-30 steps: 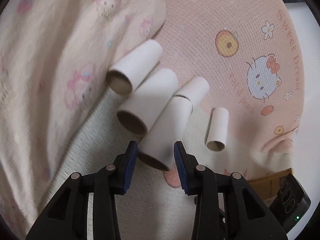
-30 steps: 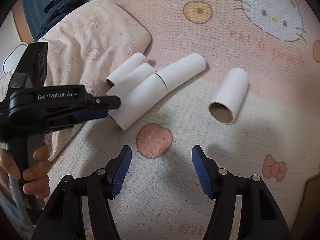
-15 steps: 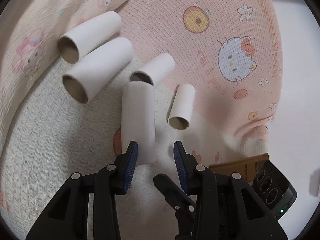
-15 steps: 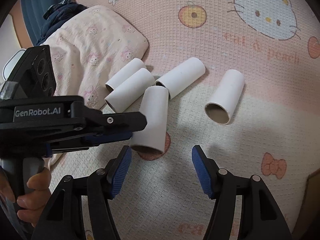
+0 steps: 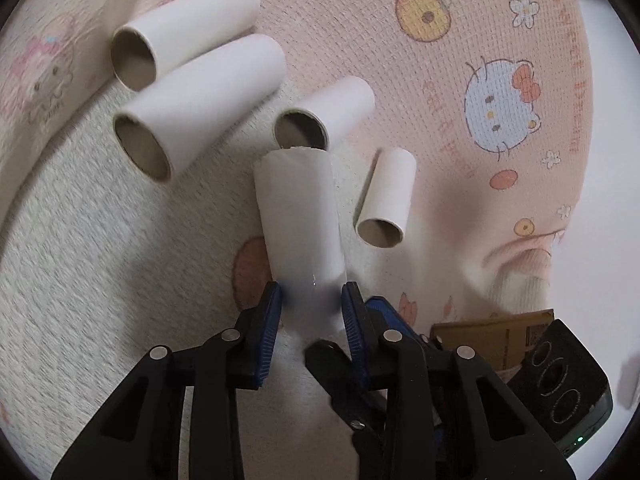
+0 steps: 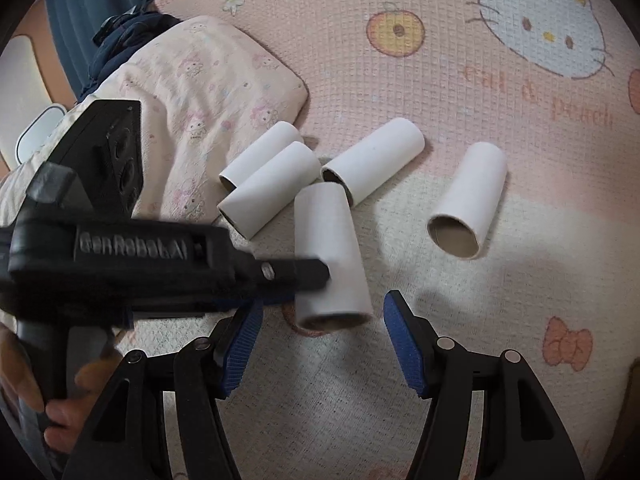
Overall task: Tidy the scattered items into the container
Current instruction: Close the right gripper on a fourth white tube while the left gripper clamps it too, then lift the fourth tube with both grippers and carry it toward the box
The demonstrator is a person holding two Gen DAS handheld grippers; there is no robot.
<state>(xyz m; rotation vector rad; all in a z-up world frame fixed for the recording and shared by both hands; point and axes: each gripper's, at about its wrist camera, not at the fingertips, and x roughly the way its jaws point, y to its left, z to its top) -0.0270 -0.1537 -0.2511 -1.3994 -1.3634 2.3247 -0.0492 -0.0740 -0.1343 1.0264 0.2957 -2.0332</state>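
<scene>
My left gripper [image 5: 313, 300] is shut on the near end of a white cardboard tube [image 5: 298, 228] and holds it lifted over the blanket; the same tube [image 6: 330, 256] and left gripper [image 6: 296, 276] show in the right wrist view. Several more white tubes lie on the blanket: two side by side [image 5: 200, 100] by the pillow, one [image 5: 324, 116] behind the held tube, one [image 5: 386, 198] to its right. My right gripper [image 6: 324, 336] is open and empty, just below the held tube. A brown cardboard box [image 5: 496, 332] shows partly at the lower right.
A pink Hello Kitty blanket [image 6: 460, 60] covers the bed. A pink patterned pillow [image 6: 208, 80] lies at the left, with dark clothing [image 6: 128, 36] behind it. The right gripper's body [image 5: 560, 380] sits in front of the box.
My left gripper closed on the tube and lifted it away from the group, turning it end-on toward the right gripper. The right gripper stayed open and barely moved.
</scene>
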